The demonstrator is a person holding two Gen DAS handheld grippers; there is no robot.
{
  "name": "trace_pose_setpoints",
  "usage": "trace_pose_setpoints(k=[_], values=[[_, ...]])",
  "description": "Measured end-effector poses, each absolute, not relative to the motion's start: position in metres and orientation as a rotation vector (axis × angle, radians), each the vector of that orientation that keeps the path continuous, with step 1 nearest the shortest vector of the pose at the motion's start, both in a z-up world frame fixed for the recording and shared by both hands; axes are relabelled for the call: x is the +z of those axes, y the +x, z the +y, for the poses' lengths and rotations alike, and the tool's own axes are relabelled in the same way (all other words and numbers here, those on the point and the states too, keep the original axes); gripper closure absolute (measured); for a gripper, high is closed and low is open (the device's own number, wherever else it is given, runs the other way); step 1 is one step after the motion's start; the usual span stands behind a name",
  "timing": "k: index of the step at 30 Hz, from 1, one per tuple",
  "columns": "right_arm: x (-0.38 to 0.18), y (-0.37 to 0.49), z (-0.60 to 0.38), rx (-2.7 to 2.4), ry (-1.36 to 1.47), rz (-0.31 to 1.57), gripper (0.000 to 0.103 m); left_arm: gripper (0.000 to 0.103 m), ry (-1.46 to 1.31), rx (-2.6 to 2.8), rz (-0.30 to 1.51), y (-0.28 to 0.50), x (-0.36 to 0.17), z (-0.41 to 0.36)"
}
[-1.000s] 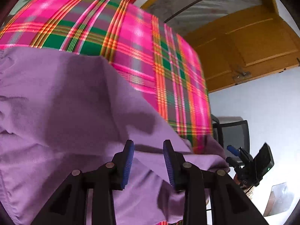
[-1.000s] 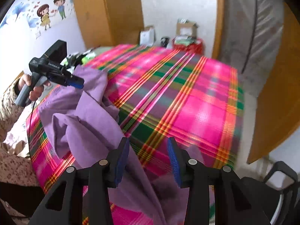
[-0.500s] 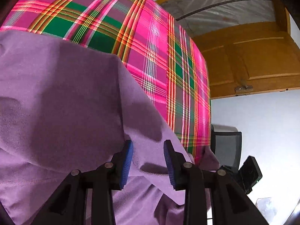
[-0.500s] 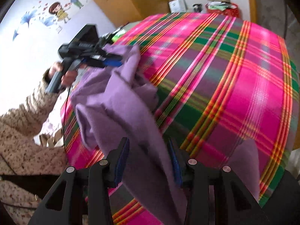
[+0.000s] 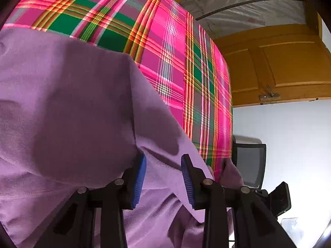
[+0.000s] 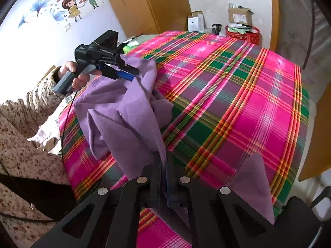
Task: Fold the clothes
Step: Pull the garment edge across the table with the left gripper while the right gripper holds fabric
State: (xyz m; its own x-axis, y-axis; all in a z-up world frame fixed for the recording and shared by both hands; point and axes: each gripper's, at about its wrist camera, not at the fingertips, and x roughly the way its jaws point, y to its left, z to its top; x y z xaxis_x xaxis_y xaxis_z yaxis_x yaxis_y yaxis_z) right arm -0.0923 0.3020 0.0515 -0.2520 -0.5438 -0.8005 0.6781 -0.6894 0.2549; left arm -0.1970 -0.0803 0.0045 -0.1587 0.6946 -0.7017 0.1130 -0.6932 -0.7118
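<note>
A purple garment (image 5: 72,103) lies bunched on the near left part of a table covered in pink and green plaid cloth (image 6: 248,103). My right gripper (image 6: 163,162) is shut on a raised edge of the garment (image 6: 128,119) near the table's front, and a loose purple flap hangs to its right. My left gripper (image 5: 163,159) sits low over the garment with its blue pads (image 5: 139,175) apart and opening slightly. Purple cloth lies between them, unpinched. In the right wrist view the left gripper (image 6: 126,73) pokes into the garment's far folds, held by a hand (image 6: 76,76).
A red basket (image 6: 242,33) and cardboard boxes (image 6: 240,16) stand beyond the table's far edge. A wooden door (image 5: 279,62) and a black chair (image 5: 250,161) are on the right side. The person's patterned sleeve (image 6: 20,134) fills the left.
My right gripper has gone from open to shut on the garment's edge. The left gripper has sunk closer to the purple cloth.
</note>
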Motion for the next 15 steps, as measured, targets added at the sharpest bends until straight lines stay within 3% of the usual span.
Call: trace_pose_setpoints(k=[7,15], values=[[0.055,-0.087,0.301,-2.032,1.177,0.19,0.099,0.068,-1.727,1.907,-0.981,-0.204,0.0,-0.071],[0.062,-0.093,0.307,-2.109,1.147,0.197,0.1,0.098,-1.688,1.907,-1.071,-0.208,0.0,-0.072]])
